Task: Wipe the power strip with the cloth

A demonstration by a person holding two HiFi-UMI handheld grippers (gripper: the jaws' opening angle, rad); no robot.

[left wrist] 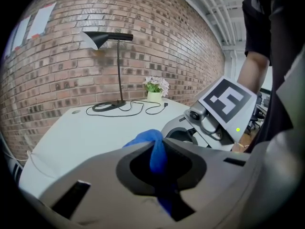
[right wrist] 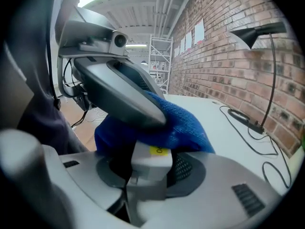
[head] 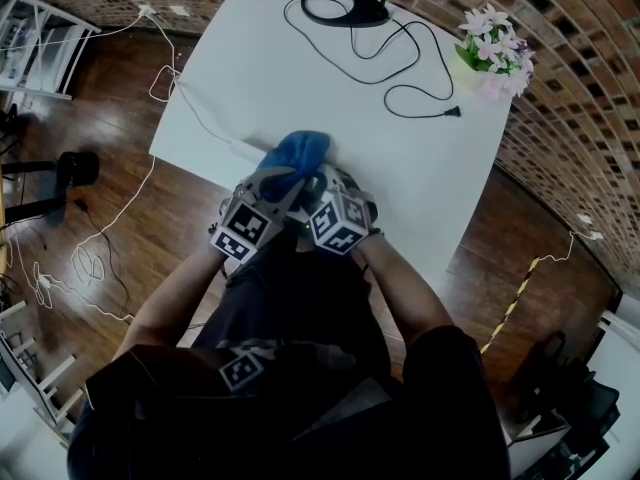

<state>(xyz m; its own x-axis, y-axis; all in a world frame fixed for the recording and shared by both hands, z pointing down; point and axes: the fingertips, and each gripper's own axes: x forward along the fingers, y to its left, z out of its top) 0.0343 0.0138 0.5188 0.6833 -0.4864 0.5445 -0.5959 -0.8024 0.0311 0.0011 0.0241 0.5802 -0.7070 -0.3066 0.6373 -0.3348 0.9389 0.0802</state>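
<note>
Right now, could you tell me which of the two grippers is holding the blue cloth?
The left gripper: its jaws pinch the blue cloth, whereas the right gripper clamps the white power strip.

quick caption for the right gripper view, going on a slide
Right gripper holds the white power strip by one end while the left gripper lays a blue cloth over it.

The blue cloth (left wrist: pixel 153 149) is bunched and pinched in my left gripper (left wrist: pixel 157 144). The white power strip (right wrist: pixel 151 160), with a yellow sticker (right wrist: pixel 158 150), stands clamped in my right gripper (right wrist: pixel 148 171), its far end under the cloth.
</note>
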